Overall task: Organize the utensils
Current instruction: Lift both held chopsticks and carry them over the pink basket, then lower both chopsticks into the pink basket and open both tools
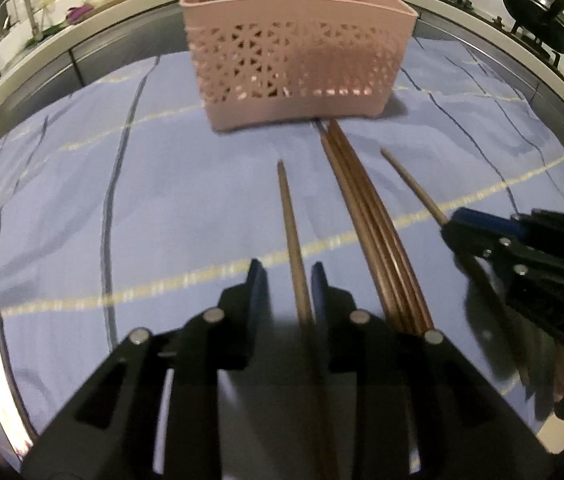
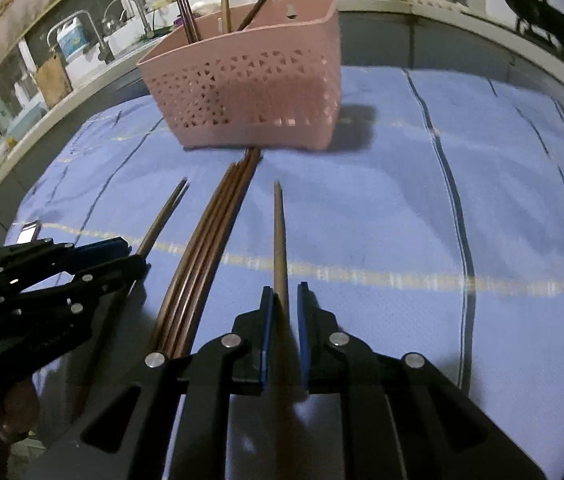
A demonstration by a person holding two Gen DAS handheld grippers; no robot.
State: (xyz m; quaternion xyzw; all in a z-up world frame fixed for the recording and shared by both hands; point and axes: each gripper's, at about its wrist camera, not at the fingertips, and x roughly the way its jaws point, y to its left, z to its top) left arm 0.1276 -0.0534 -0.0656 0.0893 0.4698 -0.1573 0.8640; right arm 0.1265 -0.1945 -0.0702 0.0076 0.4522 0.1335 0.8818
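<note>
A blue cloth (image 1: 185,200) with dark and pale stripes covers the table. On it stands a pink basket (image 1: 294,60), several sticks upright inside. A bundle (image 1: 366,220) of brown chopsticks lies on the cloth, long axis running toward the basket, far tips almost at its base. The left gripper (image 1: 288,284) is spread, a single chopstick (image 1: 292,232) between its pads, tip toward the basket. The right gripper (image 2: 284,304) has another chopstick (image 2: 279,236) between narrowly parted pads; whether they pinch it, I cannot tell. No writing is legible.
</note>
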